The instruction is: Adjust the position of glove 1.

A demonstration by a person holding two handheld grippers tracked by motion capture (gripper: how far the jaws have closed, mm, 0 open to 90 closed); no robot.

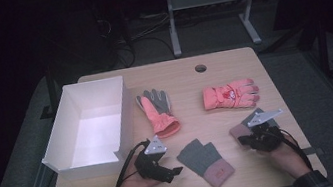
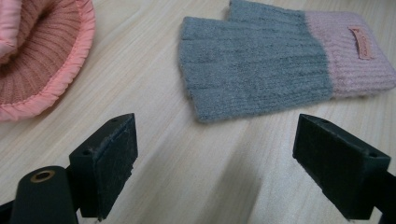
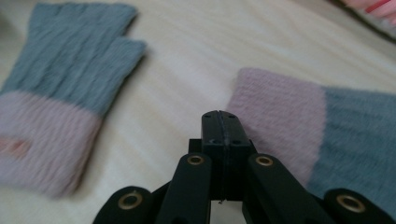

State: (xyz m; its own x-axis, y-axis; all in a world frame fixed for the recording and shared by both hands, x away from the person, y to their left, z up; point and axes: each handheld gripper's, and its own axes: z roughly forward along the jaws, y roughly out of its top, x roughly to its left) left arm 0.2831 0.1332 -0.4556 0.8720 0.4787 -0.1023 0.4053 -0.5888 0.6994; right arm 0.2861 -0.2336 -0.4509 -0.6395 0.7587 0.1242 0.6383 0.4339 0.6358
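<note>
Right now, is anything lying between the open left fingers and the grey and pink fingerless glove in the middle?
Nothing visible. Bare table lies between the left gripper and the fingerless glove; the orange glove cuff sits off to the side.

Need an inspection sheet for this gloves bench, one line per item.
Surface: wooden table, round cable hole near far edge.
Job's things: two grey-pink fingerless gloves, one mid-front, one by the right tongs; white box at left, empty.
Clutter: coral-grey glove and pink ski glove lying farther back.
Grippers: left tongs open above bare wood, holding nothing; right tongs shut, empty, tip beside the glove's pink cuff.
Cables: black lead trails from each; loose cables on floor behind.
Surroundings: dark room, grey bench frame beyond.
</note>
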